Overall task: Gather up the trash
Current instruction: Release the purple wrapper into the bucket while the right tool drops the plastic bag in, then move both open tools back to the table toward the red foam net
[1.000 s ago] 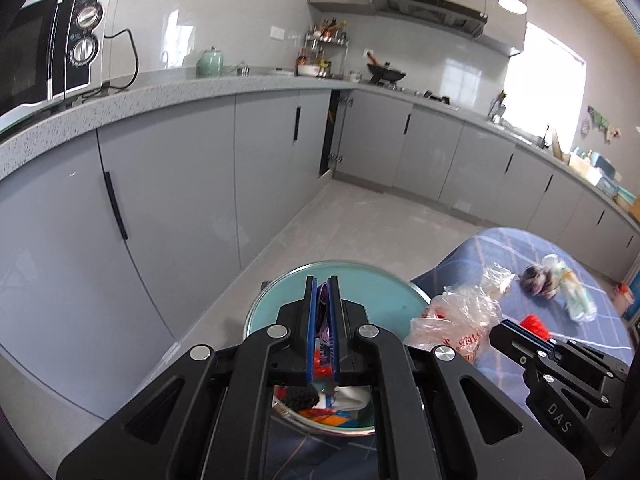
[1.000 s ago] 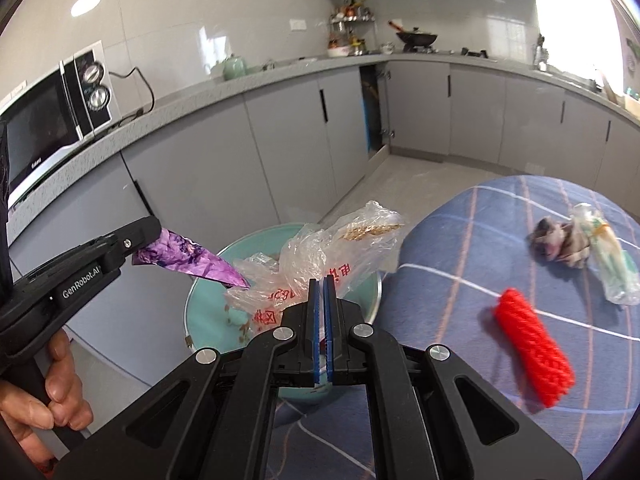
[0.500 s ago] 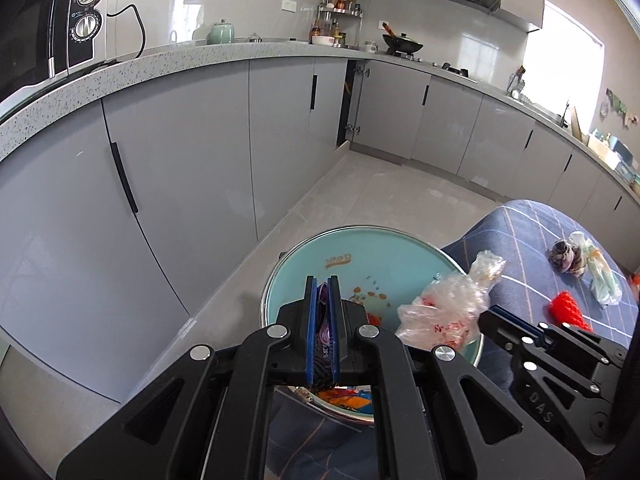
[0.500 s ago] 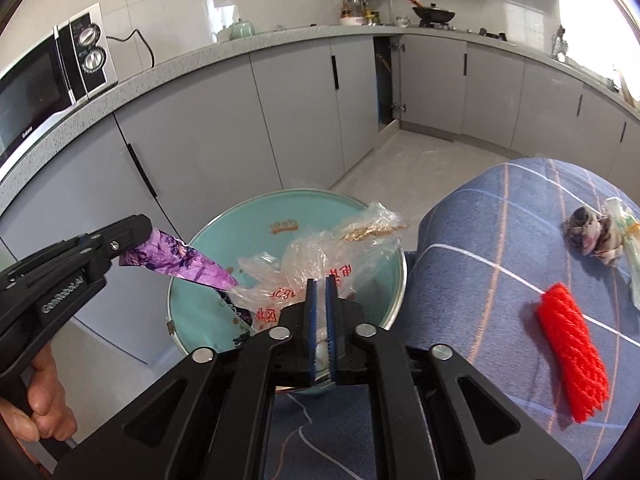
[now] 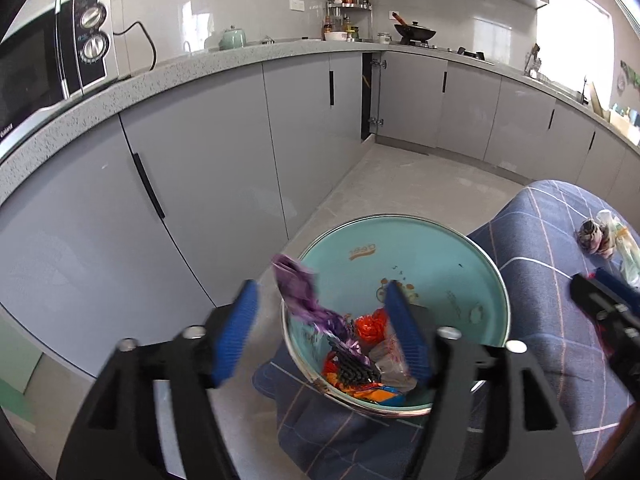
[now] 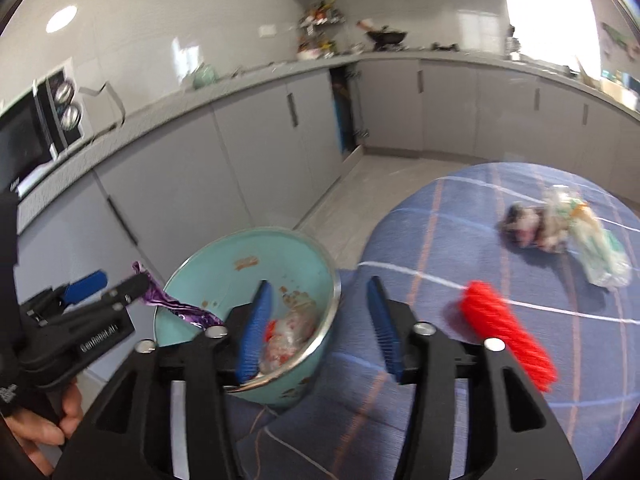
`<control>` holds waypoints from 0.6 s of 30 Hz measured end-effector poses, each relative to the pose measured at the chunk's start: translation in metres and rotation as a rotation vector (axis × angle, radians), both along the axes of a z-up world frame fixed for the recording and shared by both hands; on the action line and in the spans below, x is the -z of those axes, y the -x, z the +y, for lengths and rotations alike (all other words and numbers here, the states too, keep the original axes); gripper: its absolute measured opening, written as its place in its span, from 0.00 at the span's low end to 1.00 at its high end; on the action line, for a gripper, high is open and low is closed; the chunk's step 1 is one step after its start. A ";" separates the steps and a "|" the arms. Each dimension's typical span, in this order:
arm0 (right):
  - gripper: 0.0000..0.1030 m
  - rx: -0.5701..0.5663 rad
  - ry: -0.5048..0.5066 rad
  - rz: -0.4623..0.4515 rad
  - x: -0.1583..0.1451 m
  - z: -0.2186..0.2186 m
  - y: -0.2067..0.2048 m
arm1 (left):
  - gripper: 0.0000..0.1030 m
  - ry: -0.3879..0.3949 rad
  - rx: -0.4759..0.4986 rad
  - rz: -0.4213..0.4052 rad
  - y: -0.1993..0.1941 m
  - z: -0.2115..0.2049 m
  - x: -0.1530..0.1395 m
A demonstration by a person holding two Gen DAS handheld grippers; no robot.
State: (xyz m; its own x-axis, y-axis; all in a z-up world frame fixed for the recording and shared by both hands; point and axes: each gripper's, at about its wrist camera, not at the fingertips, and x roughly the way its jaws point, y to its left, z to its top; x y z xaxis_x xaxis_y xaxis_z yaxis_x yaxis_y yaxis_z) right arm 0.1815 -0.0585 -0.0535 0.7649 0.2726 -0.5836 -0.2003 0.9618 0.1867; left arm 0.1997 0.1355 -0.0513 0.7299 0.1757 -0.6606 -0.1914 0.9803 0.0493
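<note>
Both tools just sprung apart after being clenched a second ago. Left tool [image 5: 322,330] now released, jaws having just been opening, with the purple wrapper [image 5: 304,300] loose between the blue pads, touching neither as far as can be told, its lower end trailing down over the near rim into the teal bowl [image 5: 440,256]. Right tool [image 6: 316,320] likewise released, jaws having just been opening, nothing between them; clear plastic bag [image 6: 290,336], pinched there before, now lying crumpled at the bottom of the bowl.

Inside the bowl, from the left view: an orange-red scrap [image 5: 370,326], something black and ribbed [image 5: 354,368], the clear bag with red print, and bright orange-and-blue packaging at the bottom.

Bowl resting at the edge of the worktop, on the blue checked cloth [image 6: 460,208]. Further out on the cloth, well apart from the bowl: red mesh sleeve [image 6: 506,342], and beyond it a dark crumpled wad [image 6: 528,228] just beside a clear bag with pale green and orange contents [image 6: 596,252]. Hand [image 6: 48,420] gripping the left tool's handle at lower left in the right view.
</note>
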 end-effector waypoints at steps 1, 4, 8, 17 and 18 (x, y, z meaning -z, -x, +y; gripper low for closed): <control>0.52 0.028 0.000 -0.015 -0.004 -0.009 0.005 | 0.78 -0.006 -0.009 0.000 0.001 -0.004 -0.001; 0.52 0.087 -0.009 -0.033 -0.010 -0.033 0.015 | 0.84 -0.012 -0.003 -0.002 0.001 -0.015 -0.004; 0.52 0.148 -0.031 -0.027 -0.012 -0.065 0.025 | 0.91 -0.021 0.040 -0.012 0.003 -0.039 -0.011; 0.52 0.273 -0.049 -0.014 -0.010 -0.121 0.050 | 0.94 -0.015 0.161 -0.012 0.005 -0.098 -0.017; 0.52 0.283 -0.049 -0.016 -0.010 -0.127 0.053 | 0.94 -0.015 0.168 -0.012 0.005 -0.103 -0.017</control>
State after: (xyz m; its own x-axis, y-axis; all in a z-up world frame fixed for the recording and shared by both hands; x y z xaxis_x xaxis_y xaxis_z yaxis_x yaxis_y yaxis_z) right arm 0.1288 -0.1850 -0.0436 0.8235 0.0744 -0.5624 0.0716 0.9698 0.2333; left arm 0.1951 0.0328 -0.0346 0.7575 0.0605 -0.6500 -0.0257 0.9977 0.0628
